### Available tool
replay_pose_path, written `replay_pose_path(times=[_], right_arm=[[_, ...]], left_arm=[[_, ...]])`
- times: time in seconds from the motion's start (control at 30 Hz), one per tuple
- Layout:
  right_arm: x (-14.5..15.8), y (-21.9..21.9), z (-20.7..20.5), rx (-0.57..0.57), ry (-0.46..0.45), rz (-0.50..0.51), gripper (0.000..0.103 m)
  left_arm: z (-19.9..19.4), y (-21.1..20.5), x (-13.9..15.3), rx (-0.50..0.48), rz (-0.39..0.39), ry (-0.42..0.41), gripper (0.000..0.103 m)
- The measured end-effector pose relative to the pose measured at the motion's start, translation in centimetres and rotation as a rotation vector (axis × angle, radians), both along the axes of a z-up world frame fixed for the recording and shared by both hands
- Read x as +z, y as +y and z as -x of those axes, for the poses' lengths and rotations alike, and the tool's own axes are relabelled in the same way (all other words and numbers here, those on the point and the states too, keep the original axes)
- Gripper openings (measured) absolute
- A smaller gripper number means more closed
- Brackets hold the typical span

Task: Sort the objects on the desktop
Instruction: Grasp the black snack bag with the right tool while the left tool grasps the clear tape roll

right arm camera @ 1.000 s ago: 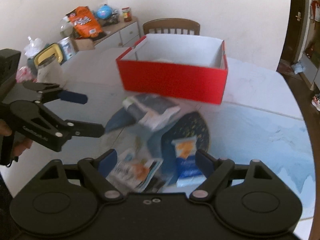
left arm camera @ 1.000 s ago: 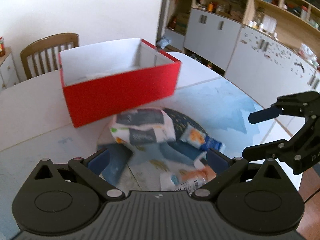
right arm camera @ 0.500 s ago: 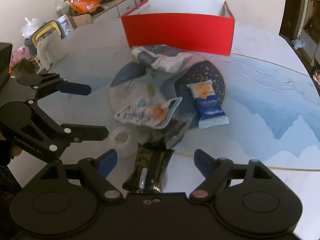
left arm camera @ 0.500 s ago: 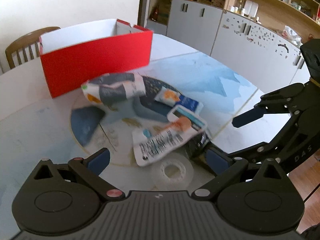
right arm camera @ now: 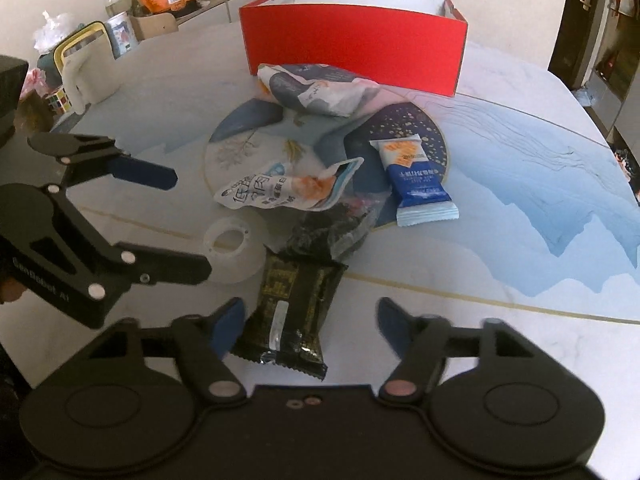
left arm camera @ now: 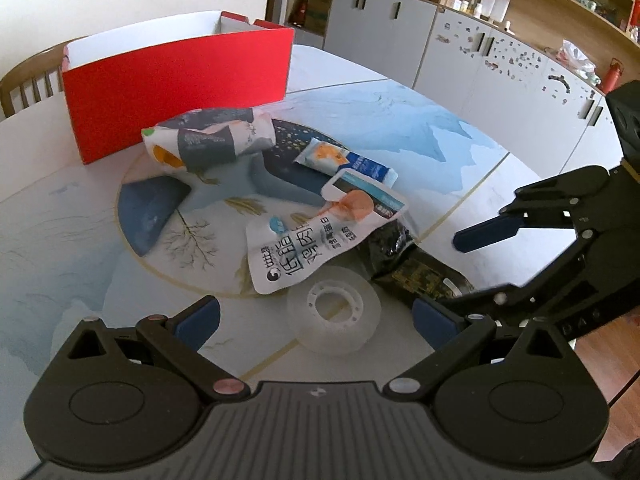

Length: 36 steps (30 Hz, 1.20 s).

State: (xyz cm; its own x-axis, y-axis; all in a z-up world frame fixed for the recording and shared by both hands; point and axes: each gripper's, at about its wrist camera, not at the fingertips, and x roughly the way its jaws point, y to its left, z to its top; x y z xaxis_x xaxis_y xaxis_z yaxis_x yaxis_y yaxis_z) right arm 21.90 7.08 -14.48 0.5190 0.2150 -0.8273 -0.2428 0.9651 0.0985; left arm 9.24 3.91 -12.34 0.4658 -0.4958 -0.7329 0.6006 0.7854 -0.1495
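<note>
1. The left gripper [left arm camera: 316,316] hangs with its jaws spread wide and nothing between the pads; the clear tape roll [left arm camera: 333,317] lies on the table [left arm camera: 60,216] just ahead of the gap.
2. The right gripper [right arm camera: 308,326] has just been narrowing its jaws, with the near end of the black snack packet [right arm camera: 294,312] between them; the left pad sits at the packet's edge, the right pad stands apart, so nothing is gripped yet.
3. Beyond, left to right: the white chicken-snack pouch [right arm camera: 280,192] overlapping the black packet's far end, the crumpled printed bag [right arm camera: 320,88], then the blue-and-white wafer packet [right arm camera: 418,178].
4. The red box [right arm camera: 352,48] stands open at the back, touching none of these except perhaps the crumpled bag.
5. The step in hand looks like the approach for a first pick. Next, the right jaws need to close on the black packet and lift it clear of the pouch resting on it.
</note>
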Motion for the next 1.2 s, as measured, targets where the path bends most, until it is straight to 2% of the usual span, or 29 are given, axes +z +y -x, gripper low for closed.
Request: replay_pose_path(times=[0.1,0.13,0.17,0.23,0.27,0.3,0.43,0.5,0.73,0.8,0.9,1.2], right_arm=[[-0.1,-0.2,-0.1,0.005,0.002,-0.018,0.062],[-0.1,-0.2,-0.1,0.01,0.002,-0.021,0.058],[-0.1,-0.4,-0.1,0.011,0.005,-0.028,0.05],[-0.2,-0.8,-0.2,0.0,0.012,-0.034,0.048],[-0.3,-1.1,-0.2,-0.005,0.014,-0.036,0.04],[-0.3,-1.4,-0.1,-0.011,0.017,-0.044,0.037],[-0.3,-1.5,-0.2,-0.009,0.024,-0.043,0.039],[-0.2,-1.4,-0.2,-0.008,0.019,-0.039,0.04],[-0.6,-1.1,-1.1,-0.021,0.04,-0.033,0.041],[-0.7,-0.9,-1.3,-0.018,0.042,-0.029,0.041],[-0.8,-0.8,-1.4,-0.017,0.045,-0.031,0.04],[-0.7,-0.6,-1.4,-0.007,0.062,-0.022,0.036]], left_arm=[[0.1,-0.2,-0.4,-0.016,0.003,0.0,0.103],[0.1,-0.3,-0.5,-0.024,0.001,-0.001,0.103],[0.2,-0.5,-0.6,-0.031,-0.008,-0.005,0.103],[0.4,-0.8,-1.0,-0.041,-0.026,-0.015,0.103],[0.4,-1.0,-1.1,-0.042,-0.033,-0.021,0.103],[0.4,-1.1,-1.2,-0.043,-0.038,-0.025,0.103],[0.4,-1.7,-1.5,-0.054,-0.061,-0.042,0.097],[0.4,-2.0,-1.8,-0.062,-0.07,-0.044,0.088],[0.7,-2.4,-2.0,-0.065,-0.101,-0.085,0.076],[0.9,-2.6,-2.0,-0.074,-0.119,-0.105,0.066],[1.0,-2.6,-1.9,-0.084,-0.118,-0.105,0.059],[1.6,-1.9,-1.6,-0.086,-0.089,-0.07,0.058]])
